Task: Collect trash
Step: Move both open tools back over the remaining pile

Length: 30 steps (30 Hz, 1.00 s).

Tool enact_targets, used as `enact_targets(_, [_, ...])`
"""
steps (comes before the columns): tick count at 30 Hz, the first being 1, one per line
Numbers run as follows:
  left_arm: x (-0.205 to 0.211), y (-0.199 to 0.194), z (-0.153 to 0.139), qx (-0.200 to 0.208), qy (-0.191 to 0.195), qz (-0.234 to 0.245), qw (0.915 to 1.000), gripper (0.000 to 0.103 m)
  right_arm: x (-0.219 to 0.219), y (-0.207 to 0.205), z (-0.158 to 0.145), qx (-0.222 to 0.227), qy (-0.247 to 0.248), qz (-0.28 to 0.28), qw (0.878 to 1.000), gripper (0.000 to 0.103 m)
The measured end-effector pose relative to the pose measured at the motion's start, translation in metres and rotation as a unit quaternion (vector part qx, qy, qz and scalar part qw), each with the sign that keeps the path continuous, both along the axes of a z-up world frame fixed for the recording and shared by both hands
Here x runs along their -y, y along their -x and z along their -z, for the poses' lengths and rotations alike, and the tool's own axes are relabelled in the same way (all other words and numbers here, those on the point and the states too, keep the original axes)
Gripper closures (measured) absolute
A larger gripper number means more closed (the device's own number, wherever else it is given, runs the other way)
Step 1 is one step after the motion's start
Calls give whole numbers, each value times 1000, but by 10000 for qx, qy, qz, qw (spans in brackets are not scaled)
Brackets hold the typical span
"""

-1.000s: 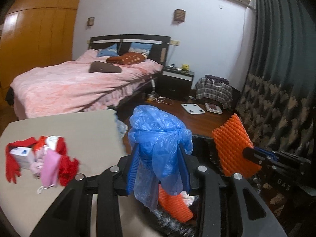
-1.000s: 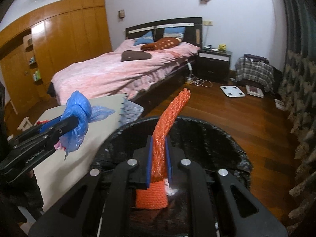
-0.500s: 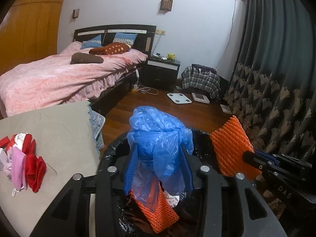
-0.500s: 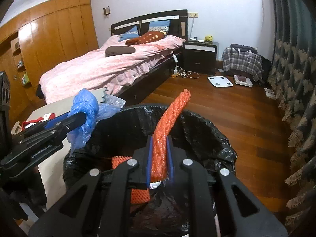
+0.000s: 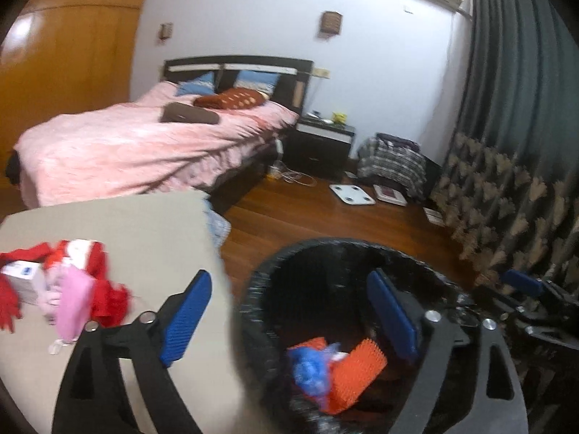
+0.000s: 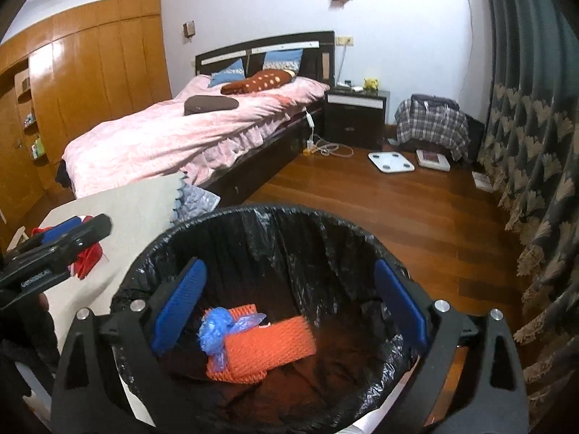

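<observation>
With both hand-held grippers spread wide over the bin (image 6: pixel 275 217), nothing sits between either pair of jaws: the left hand-held gripper (image 5: pixel 289 311) and the right hand-held gripper (image 6: pixel 289 300) have each just been opening, and the blue plastic bag (image 6: pixel 217 329) and the orange foam net (image 6: pixel 267 347) now lie at the bottom of the black liner, touching each other. The risk from here lies mostly with what remains. A heap of red, pink and white scraps (image 5: pixel 68 282) rests on the table (image 5: pixel 152 224) just beside the bin, and it looks loose and soft, so a pinch at its edge could lift only one piece and drag the rest off the table onto the floor. The left hand-held gripper straddles the bin's rim, one finger over the table and one over the opening; swinging sideways without rising first could catch the liner and pull it off the rim, or tip the bin.
</observation>
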State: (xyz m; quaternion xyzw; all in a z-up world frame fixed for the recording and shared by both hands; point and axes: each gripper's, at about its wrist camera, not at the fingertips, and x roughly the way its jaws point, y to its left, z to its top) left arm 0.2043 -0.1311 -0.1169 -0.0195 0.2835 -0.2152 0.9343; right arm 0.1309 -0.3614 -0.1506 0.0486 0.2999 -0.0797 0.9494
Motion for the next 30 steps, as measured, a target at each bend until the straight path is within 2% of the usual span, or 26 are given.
enact_targets(5, [-40,10,-11,176,-70,-434,9989,7,-17,-3,-10,98,-21,-207,9997,7])
enact_targets(10, [-88,20,-16,226,-197,-933,9952,7,-52,-15,-14,104,-107,-618,9980,7])
enact_targets(17, [-151,26,-15,270,-468,-1615,9854,7,-112,-39,-16,110,-111,-1224,9924,7])
enact_targets(22, [-195,26,-8,205,-525,-2055,9770,7,-155,-61,-15,93,-149,-1577,9873,7])
enact_targets(30, [-234,19,7,110,-646,-2449,9673,7,-206,-91,1,-52,-146,-1910,9815,7])
